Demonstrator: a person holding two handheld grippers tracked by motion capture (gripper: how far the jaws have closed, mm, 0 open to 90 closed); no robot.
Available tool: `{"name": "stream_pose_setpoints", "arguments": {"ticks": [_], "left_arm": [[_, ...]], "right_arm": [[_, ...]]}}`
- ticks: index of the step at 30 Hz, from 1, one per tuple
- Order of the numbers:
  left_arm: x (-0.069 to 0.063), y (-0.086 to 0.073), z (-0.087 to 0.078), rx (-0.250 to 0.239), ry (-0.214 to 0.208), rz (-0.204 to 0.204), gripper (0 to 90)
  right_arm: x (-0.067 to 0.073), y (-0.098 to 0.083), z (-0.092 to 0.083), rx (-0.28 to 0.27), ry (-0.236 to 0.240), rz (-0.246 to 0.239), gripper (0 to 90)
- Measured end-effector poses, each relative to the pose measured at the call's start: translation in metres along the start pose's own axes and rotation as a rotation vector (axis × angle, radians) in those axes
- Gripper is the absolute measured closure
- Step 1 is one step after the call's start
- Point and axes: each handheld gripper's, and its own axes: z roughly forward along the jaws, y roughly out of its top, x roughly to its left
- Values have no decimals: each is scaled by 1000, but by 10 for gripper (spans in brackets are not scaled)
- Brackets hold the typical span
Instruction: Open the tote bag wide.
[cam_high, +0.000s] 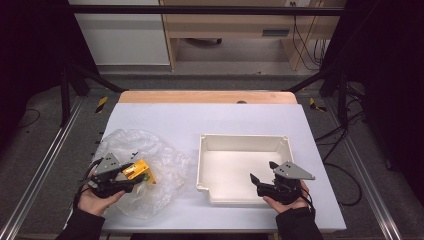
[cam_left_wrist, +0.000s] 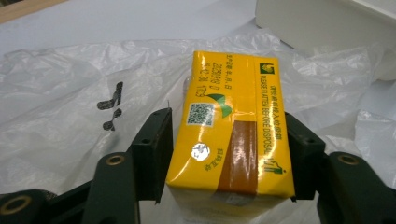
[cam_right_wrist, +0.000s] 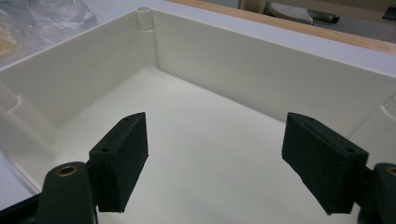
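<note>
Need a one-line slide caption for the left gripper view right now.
Left tongs flank a yellow carton, pads at both its sides, over a crumpled clear plastic bag; white tray behind.

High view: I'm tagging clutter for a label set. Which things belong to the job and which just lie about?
In the job:
yellow carton between the left gripper's jaws
plastic bag
white tray
right gripper

Lying about:
cables on the floor

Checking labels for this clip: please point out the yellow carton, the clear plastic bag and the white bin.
yellow carton (cam_left_wrist: 231, 126): left gripper view, on its printed top face.
clear plastic bag (cam_high: 127, 142): high view, on the crumpled film behind the carton.
white bin (cam_high: 243, 142): high view, on its far wall.
</note>
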Motion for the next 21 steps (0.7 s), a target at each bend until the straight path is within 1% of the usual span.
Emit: {"name": "stream_pose_setpoints", "arguments": {"ticks": [4, 7, 11, 16, 17, 21], "left_arm": [[0, 0, 4, 12, -12, 2, 470], [-1, 2, 4, 27, -3, 17, 491], [-2, 2, 4, 27, 4, 24, 501], [-3, 2, 4, 22, 11, 14, 504], [-3, 3, 4, 20, 13, 4, 505], [-5, 4, 2, 12, 7, -7, 506]], "right_arm": [[0, 0, 0, 0, 0, 1, 227], [0, 0, 0, 0, 1, 0, 227], [0, 0, 0, 2, -1, -3, 227], [0, -1, 0, 3, -2, -4, 227], [-1, -1, 0, 1, -1, -2, 227], [-1, 0, 0, 0, -1, 4, 227]]}}
